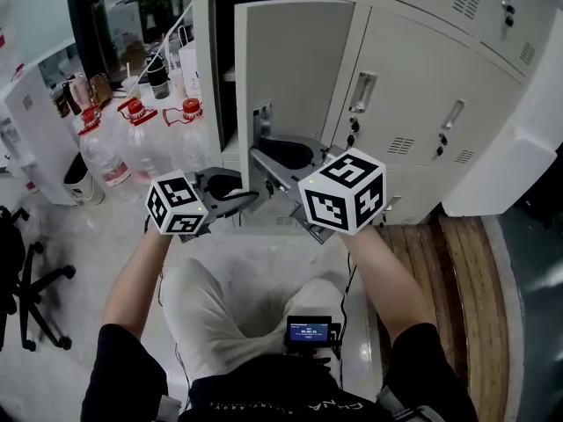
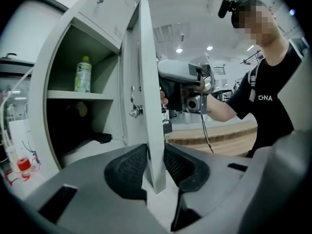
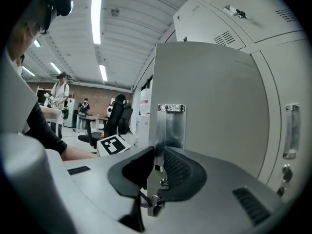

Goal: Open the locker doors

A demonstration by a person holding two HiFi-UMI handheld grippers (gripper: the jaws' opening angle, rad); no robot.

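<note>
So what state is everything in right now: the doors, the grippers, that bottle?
Locker door: swung open.
Neighbouring doors: shut.
Left gripper: closed on the open door's edge.
Right gripper: closed on that door's handle.
Green bottle: upright on the shelf inside.

Head camera looks down; two gripper cameras sit tight on one locker door (image 1: 295, 69).
Head view looks steeply down from above at the lockers (image 1: 413, 69). The left gripper (image 2: 155, 172) view sits at the door's edge, seeing the inner side; the right gripper (image 3: 158, 168) view faces the outer side, very near. All three share that door.
</note>
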